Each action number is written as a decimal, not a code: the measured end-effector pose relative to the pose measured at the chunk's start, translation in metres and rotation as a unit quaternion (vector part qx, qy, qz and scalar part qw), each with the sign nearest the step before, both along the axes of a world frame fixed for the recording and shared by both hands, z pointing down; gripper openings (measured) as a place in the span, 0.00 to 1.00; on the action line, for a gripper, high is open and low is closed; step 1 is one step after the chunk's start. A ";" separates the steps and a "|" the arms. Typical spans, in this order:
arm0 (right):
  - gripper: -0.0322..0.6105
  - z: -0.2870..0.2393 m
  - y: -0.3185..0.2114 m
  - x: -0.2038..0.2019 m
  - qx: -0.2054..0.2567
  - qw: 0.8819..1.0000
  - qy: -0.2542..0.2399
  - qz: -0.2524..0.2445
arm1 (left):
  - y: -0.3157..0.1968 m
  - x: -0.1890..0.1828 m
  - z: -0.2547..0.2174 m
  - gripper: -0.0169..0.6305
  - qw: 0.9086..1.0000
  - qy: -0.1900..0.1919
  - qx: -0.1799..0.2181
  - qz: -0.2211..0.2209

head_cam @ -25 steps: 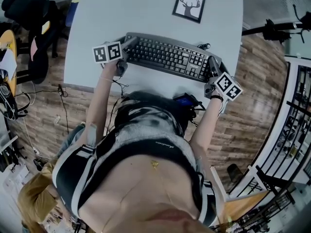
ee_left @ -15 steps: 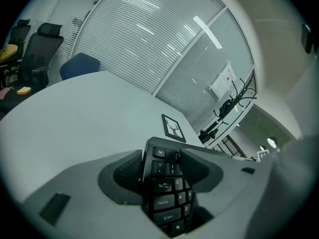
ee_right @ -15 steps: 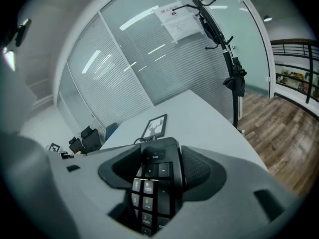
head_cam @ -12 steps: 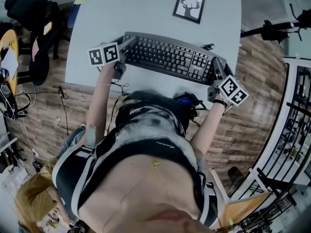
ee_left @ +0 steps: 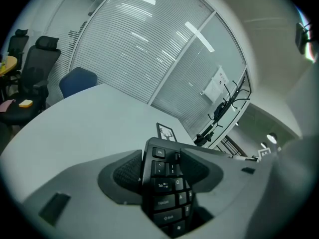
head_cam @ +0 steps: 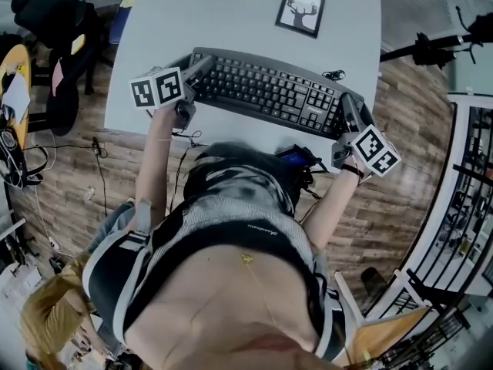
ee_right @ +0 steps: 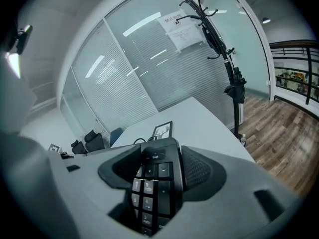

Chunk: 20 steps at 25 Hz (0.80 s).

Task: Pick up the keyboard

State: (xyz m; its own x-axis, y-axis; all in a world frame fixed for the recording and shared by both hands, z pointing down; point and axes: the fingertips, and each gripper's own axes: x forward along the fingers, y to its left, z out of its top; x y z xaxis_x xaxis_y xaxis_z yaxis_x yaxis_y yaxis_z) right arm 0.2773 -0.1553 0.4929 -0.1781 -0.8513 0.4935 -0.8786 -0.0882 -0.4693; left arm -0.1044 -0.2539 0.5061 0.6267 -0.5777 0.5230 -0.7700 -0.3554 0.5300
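Found left gripper (head_cam: 194, 72) pinching the Esc-and-Tab end of the keyboard (head_cam: 269, 91), with a textured pad (ee_left: 128, 172) pressed on either side of that end.

Compared with the head view of one second ago:
- Left marker cube shifted toward 9 o'clock.
- Keyboard outline wider and nearer the camera.
- Right marker cube shifted toward 4 o'clock.

Judged as a lift under way, both ends rising level. Could not confirm clearance above the table (head_cam: 231, 6), with no gap legible beneath.

Located the keyboard over the near part of the table, at 12 o'clock from the person's torso, with a framed deer picture (head_cam: 301, 10) well apart at its 12 o'clock.

Measured the long axis in the head view as running roughly from 10 o'clock to 4 o'clock. Noted keys facing up, top row toward 12 o'clock, bottom row toward the person at 6 o'clock.

Found right gripper (head_cam: 350, 116) likewise closed on the number-pad end, pads (ee_right: 197, 171) bearing on both sides of it.

Observed a thin cable (head_cam: 333, 74) at the far right corner. Advise watching for drag there as height increases.
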 end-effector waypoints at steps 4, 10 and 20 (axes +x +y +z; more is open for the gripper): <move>0.45 -0.016 0.008 -0.005 0.011 1.000 0.004 -0.001 | 0.008 -0.004 -0.014 0.38 1.000 0.006 0.009 0.000; 0.44 -0.033 0.010 -0.010 0.022 1.000 0.004 -0.001 | 0.009 -0.010 -0.032 0.38 1.000 0.010 0.024 0.001; 0.44 -0.050 0.011 -0.014 0.041 0.999 0.008 0.000 | 0.008 -0.015 -0.051 0.38 0.999 0.008 0.044 -0.003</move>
